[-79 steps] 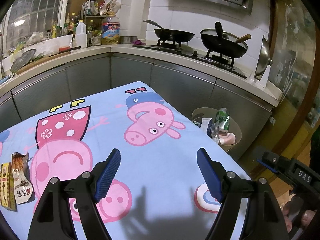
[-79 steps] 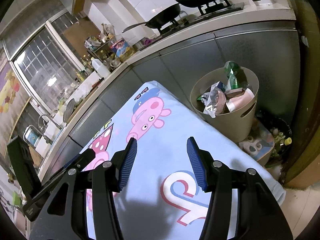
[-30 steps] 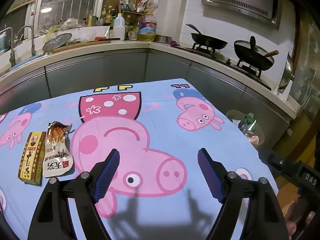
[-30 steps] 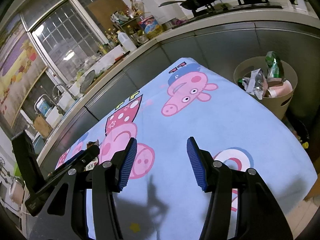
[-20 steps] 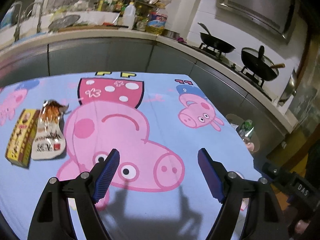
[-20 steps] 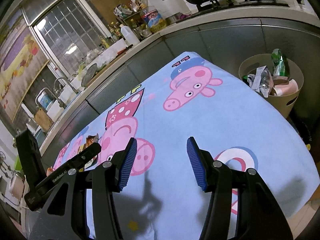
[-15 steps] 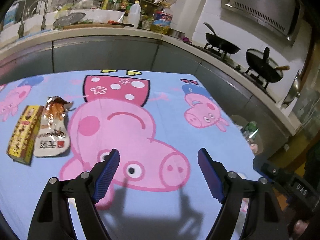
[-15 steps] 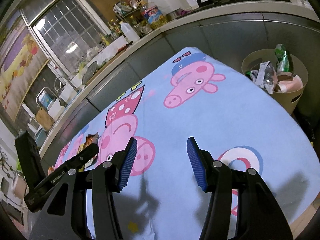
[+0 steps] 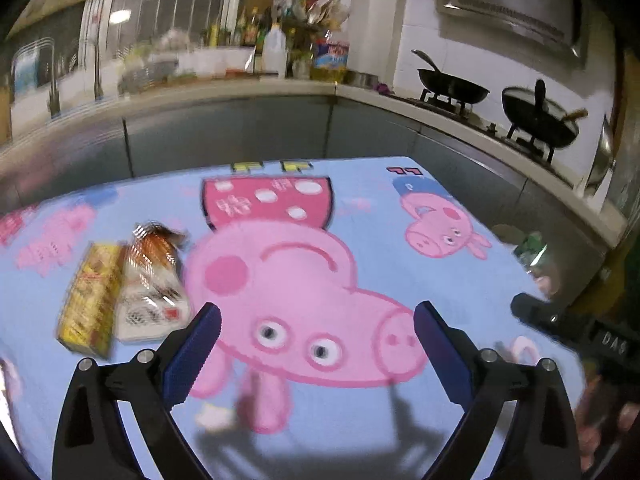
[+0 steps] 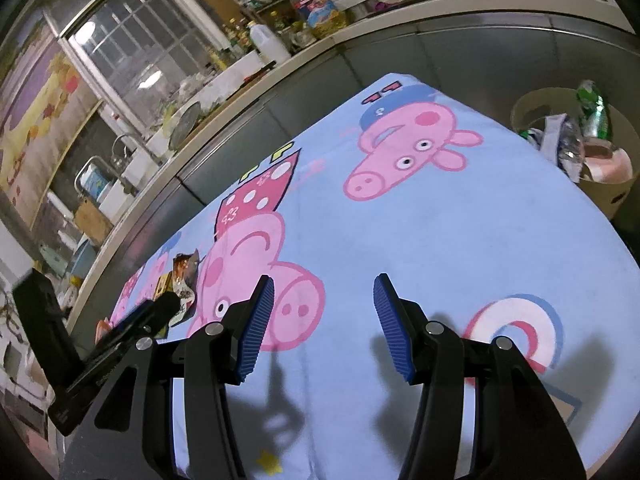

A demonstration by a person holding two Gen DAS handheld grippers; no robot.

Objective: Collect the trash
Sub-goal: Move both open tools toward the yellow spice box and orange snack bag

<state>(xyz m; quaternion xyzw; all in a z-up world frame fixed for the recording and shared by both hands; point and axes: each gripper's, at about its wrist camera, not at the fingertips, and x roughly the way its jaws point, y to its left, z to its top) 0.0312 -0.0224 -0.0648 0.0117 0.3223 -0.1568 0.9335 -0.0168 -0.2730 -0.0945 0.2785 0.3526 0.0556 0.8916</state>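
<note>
My left gripper [image 9: 316, 344] hangs wide open, empty; the snack wrapper [image 9: 150, 284] lies just left of the big pink pig [image 9: 288, 300], long axis pointing away; left's nearer.

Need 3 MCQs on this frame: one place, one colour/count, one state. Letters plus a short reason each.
1. Where does the yellow box lie?
A. in the bin
B. on the tablecloth, right beside the snack packet
C. on the stove

2. How many pans stand on the stove?
A. one
B. two
C. four

3. How do the left gripper's jaws stand?
A. open, holding nothing
B. shut on the box
C. shut on the packet

Key: 1 B, the box lies edge to edge with the snack packet on the blue tablecloth. 2 B, an open frying pan and a lidded wok. 3 A, only cloth shows between the blue pads; the right gripper is likewise open.
</note>
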